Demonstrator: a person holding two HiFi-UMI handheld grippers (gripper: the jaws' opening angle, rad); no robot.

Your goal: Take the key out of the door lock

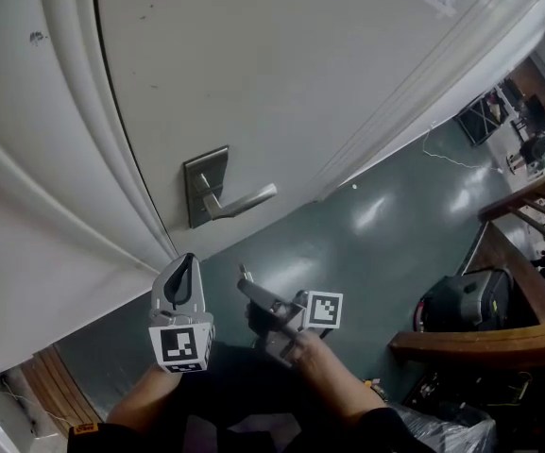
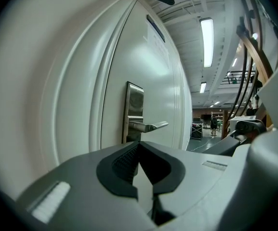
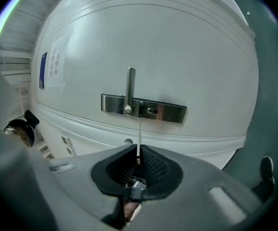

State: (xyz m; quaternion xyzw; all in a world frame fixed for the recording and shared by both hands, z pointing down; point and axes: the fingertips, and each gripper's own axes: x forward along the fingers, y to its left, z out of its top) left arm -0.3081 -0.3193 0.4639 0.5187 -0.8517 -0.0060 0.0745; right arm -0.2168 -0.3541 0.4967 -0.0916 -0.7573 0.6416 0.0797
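A steel lock plate (image 1: 206, 185) with a lever handle (image 1: 248, 199) sits on the white door (image 1: 300, 83). My right gripper (image 1: 250, 291) hangs a little way back from the plate, shut on a thin silver key (image 1: 245, 274). In the right gripper view the key (image 3: 139, 138) sticks out of the gripper (image 3: 138, 160) edge-on, pointing at the plate (image 3: 143, 107). The keyhole (image 3: 152, 111) shows nothing in it. My left gripper (image 1: 185, 264) is shut and holds nothing, to the left of the right one. In its own view the gripper (image 2: 139, 150) faces the plate (image 2: 134, 109) side-on.
The white door frame (image 1: 26, 206) runs down the left. A dark green floor (image 1: 376, 225) lies below the door. A black bag (image 1: 466, 300) and a wooden handrail (image 1: 485, 338) stand at the right, with a plastic bag (image 1: 442, 427) beneath them.
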